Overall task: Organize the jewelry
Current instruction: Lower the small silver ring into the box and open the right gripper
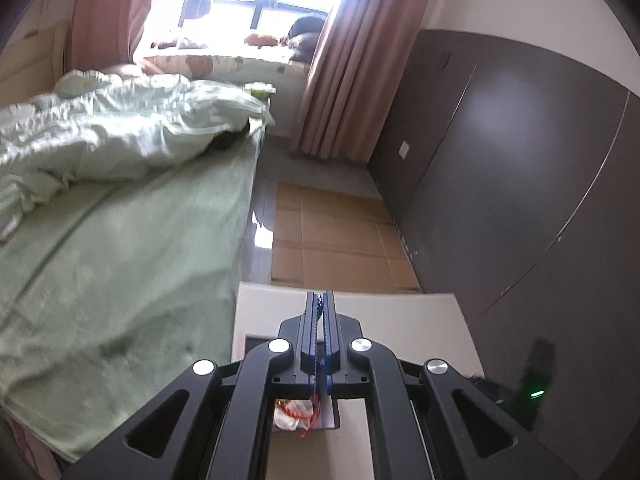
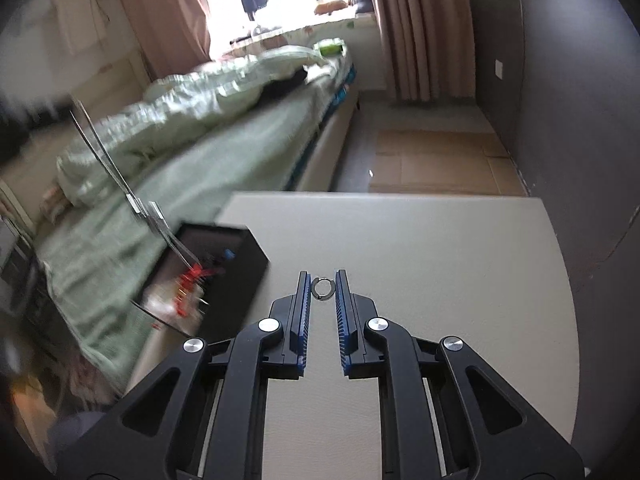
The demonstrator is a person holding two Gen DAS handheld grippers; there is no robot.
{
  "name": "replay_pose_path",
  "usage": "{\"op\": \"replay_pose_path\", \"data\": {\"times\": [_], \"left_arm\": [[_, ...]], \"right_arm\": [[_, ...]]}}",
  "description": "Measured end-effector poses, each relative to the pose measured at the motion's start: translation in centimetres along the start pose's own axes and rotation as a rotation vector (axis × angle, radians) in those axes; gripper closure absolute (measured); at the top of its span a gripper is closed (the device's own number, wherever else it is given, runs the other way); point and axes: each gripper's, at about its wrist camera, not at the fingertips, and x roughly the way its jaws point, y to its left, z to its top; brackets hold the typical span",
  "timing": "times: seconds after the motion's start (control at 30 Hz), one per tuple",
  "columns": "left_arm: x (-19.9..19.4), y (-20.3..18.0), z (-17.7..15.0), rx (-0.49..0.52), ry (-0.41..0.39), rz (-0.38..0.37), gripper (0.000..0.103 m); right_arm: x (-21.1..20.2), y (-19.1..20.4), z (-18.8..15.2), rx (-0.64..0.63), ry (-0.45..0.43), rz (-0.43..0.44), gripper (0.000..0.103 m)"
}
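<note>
My right gripper (image 2: 322, 278) is open low over the white table (image 2: 440, 264), and a small silver hoop ring (image 2: 322, 288) lies on the table between its fingertips. At the table's left edge stands a black jewelry box (image 2: 240, 264) with red and white pieces (image 2: 188, 284) inside and a clear lid raised. My left gripper (image 1: 320, 300) is shut, with a thin dark chain (image 1: 319, 320) caught between its blue pads. Below it, a white pouch with red cord (image 1: 294, 414) lies in the box.
A bed with green bedding (image 1: 120, 220) runs along the table's left side. Cardboard sheets (image 1: 332, 240) cover the floor beyond the table. A dark wardrobe wall (image 1: 520, 180) stands to the right. Curtains and a bright window are at the far end.
</note>
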Motion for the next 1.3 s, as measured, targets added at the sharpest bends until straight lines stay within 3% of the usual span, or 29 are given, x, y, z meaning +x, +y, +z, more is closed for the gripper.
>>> {"op": "replay_pose_path", "data": {"times": [0.07, 0.13, 0.2, 0.23, 0.57, 0.67, 0.87, 1.0, 1.07, 1.1, 1.13, 1.3], "left_arm": [[1.3, 0.6, -1.3, -0.026, 0.015, -0.024, 0.102], [2.7, 1.0, -2.4, -0.053, 0.039, -0.023, 0.096], [3.7, 1.5, -3.7, -0.075, 0.048, -0.002, 0.060], [3.9, 1.9, -4.4, -0.092, 0.038, -0.001, 0.055], [3.6, 5.1, -8.0, -0.184, 0.013, 0.035, 0.055], [3.2, 5.9, -8.3, -0.200, -0.005, 0.049, 0.048], [3.3, 6.9, -9.6, -0.213, 0.018, 0.054, 0.047], [2.9, 7.5, -9.9, -0.232, 0.005, 0.038, 0.035], [2.7, 7.9, -9.9, -0.240, 0.001, 0.044, 0.034], [2.5, 8.0, -9.8, -0.246, -0.004, 0.045, 0.032], [2.4, 8.1, -9.8, -0.254, -0.008, 0.041, 0.030], [1.5, 7.6, -9.7, -0.242, -0.006, 0.016, 0.016]], "right_arm": [[-0.4, 0.3, 0.2, 0.016, -0.018, 0.020, 0.090], [-0.5, 0.6, 0.4, 0.036, -0.024, 0.046, 0.090], [-0.5, 1.0, 0.4, 0.053, -0.024, 0.071, 0.090], [-0.5, 1.3, 0.5, 0.057, -0.027, 0.087, 0.090], [1.2, 5.2, 1.0, 0.024, -0.022, 0.209, 0.090], [1.7, 6.2, 0.7, 0.014, -0.011, 0.228, 0.090], [3.2, 8.0, 0.6, 0.016, 0.017, 0.286, 0.090], [5.0, 8.4, 0.8, 0.062, 0.087, 0.357, 0.089], [5.8, 8.2, 0.8, 0.107, 0.136, 0.413, 0.072], [5.8, 7.7, 0.7, 0.139, 0.138, 0.407, 0.050], [5.5, 7.3, 0.7, 0.159, 0.122, 0.392, 0.043], [3.0, 5.2, 1.0, 0.232, 0.076, 0.375, 0.041]]}}
